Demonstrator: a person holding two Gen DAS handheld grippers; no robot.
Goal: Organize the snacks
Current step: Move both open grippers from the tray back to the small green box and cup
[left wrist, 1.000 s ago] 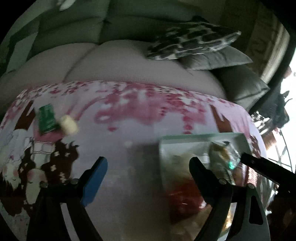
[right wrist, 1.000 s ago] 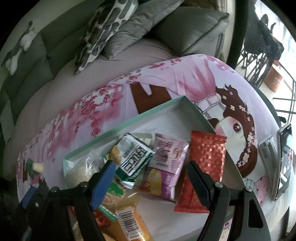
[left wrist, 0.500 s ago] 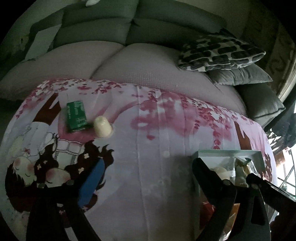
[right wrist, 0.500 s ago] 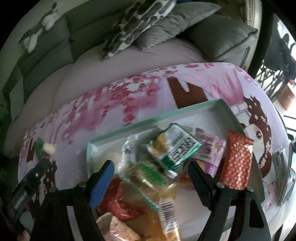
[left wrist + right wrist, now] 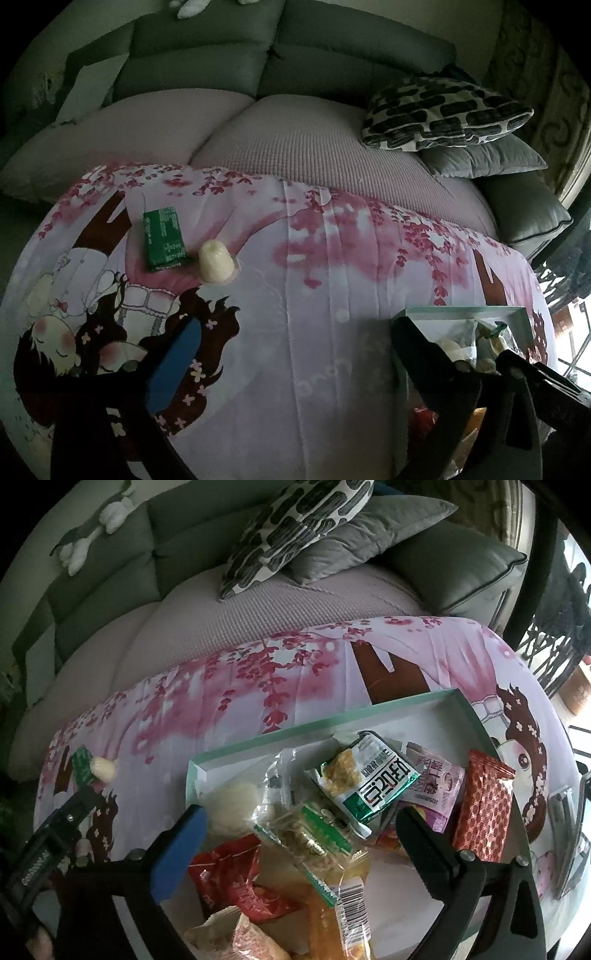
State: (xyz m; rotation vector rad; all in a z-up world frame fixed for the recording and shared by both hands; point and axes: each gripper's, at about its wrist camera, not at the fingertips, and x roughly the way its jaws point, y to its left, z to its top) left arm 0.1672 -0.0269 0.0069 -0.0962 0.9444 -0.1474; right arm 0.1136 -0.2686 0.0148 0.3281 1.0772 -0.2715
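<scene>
Left wrist view: at the upper left of the frame a green packet (image 5: 163, 239) lies on the cartoon-print cloth (image 5: 314, 295) with a cream-coloured snack (image 5: 216, 261) just beside it, to its right. Lower down, the left gripper (image 5: 291, 354) hangs over bare cloth; its jaws are opening, spread wide, with nothing between them. At the lower right, a corner of the pale green tray (image 5: 461, 311) shows.

Right wrist view: those 2 loose snacks appear small at the far left, well apart from the tray (image 5: 332, 725) filling the centre. The tray holds a jumble of wrappers, among them a green-and-white pouch (image 5: 369, 779) and a red patterned packet (image 5: 484, 808) leaning at its right edge. The right gripper (image 5: 299, 830) hovers over this pile, jaws opening and empty.

By my reading, both hands are between picks: the 2 snacks on the cloth are not yet collected. The next move likely calls for the left gripper to travel up-left, straddle 1 of them, and close.
</scene>
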